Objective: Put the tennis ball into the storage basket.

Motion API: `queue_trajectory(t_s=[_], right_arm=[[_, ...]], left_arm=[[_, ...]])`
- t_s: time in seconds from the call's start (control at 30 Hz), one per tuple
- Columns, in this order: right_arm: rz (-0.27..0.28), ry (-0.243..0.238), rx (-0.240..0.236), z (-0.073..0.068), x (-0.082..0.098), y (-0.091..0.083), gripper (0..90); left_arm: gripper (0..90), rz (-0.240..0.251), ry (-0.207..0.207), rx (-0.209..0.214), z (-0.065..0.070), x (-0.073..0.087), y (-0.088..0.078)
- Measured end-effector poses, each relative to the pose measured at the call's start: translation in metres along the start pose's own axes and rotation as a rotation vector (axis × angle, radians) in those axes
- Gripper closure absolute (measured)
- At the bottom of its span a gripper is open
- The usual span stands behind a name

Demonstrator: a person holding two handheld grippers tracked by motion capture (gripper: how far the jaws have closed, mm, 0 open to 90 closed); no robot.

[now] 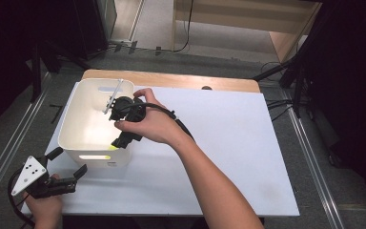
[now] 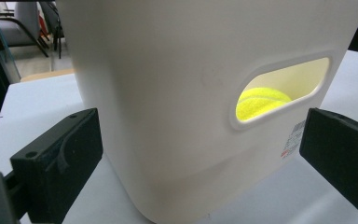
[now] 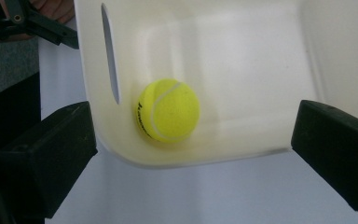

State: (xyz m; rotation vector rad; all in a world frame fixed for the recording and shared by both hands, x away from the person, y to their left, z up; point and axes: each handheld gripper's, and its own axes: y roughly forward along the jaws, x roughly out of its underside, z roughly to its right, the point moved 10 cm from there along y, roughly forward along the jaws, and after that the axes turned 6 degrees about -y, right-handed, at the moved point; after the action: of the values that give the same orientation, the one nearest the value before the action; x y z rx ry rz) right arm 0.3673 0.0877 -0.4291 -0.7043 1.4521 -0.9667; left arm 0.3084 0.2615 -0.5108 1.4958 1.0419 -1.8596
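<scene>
— Over the white bin [image 1: 76, 125], what is your right hand-held gripper [image 1: 124, 138] doing?

— I am holding it above the bin's near corner, toward the bin's five o'clock, with its jaws spread wide and nothing between them. I am pointing it down into the bin.

— And the tennis ball [image 3: 168, 110]?

— It is lying on the bin's floor, tucked against the near wall just beside the handle slot [image 3: 110, 53], below my spread jaws and touching neither.

— What about your left hand-held gripper [image 1: 66, 164]?

— I am keeping it at about seven o'clock on the desk [image 1: 228, 143], near the front left corner. Its jaws are standing apart, facing the bin's near wall without touching it. Through the handle slot I am seeing a slice of the yellow ball.
</scene>
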Motion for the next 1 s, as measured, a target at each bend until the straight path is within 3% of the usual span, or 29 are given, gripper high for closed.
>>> queue_trajectory(t_s=[0.37,1.0], right_arm=[[0.028,0.034,0.028,0.002,0.028,-0.013,0.0],[0.054,0.057,0.068,-0.001,0.062,-0.014,0.0]], left_arm=[[0.0,-0.004,0.004,-0.001,0.0,0.0,0.0],[0.0,-0.007,0.008,-0.001,0.0,0.001,0.0]])
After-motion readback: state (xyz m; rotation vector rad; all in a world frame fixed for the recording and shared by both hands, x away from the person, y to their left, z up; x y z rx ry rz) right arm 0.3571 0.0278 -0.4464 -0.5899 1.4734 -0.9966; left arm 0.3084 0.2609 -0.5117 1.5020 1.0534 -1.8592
